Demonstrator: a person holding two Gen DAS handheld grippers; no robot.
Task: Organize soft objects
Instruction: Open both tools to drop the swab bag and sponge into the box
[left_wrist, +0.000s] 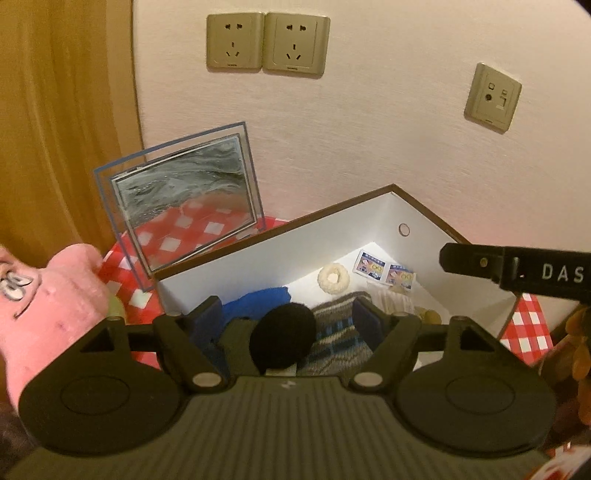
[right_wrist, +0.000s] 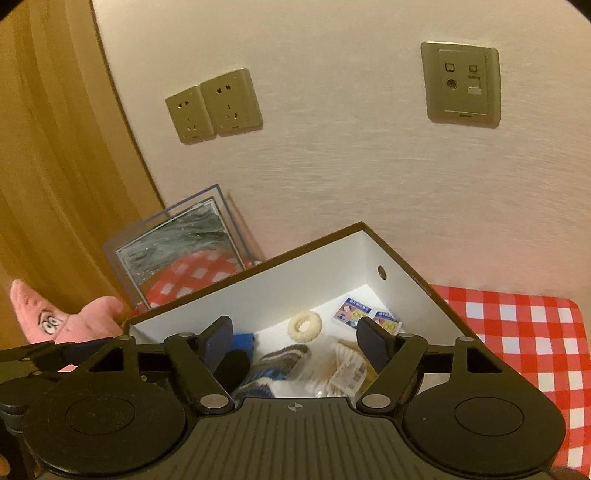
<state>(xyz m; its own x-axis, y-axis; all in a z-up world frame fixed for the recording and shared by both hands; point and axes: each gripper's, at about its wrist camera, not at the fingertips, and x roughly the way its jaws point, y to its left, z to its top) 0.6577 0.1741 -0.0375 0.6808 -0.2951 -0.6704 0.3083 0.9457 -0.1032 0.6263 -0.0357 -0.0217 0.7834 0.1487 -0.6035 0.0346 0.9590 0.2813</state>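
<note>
Cotton-swab pack (right_wrist: 345, 369) visible only from right.

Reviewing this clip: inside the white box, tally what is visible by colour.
Cream: 1, the fuzzy ring
Blue: 1, the blue cloth
Black: 1, the black pompom
Grey-blue striped: 1, the knit piece
Printed blue-white: 2, the small packets
Clear: 1, the plastic bag
Total: 7

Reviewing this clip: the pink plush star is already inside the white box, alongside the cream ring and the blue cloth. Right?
Not quite. The pink plush star lies outside the white box, past its left wall, as the right wrist view shows. The cream ring and blue cloth are inside.
</note>
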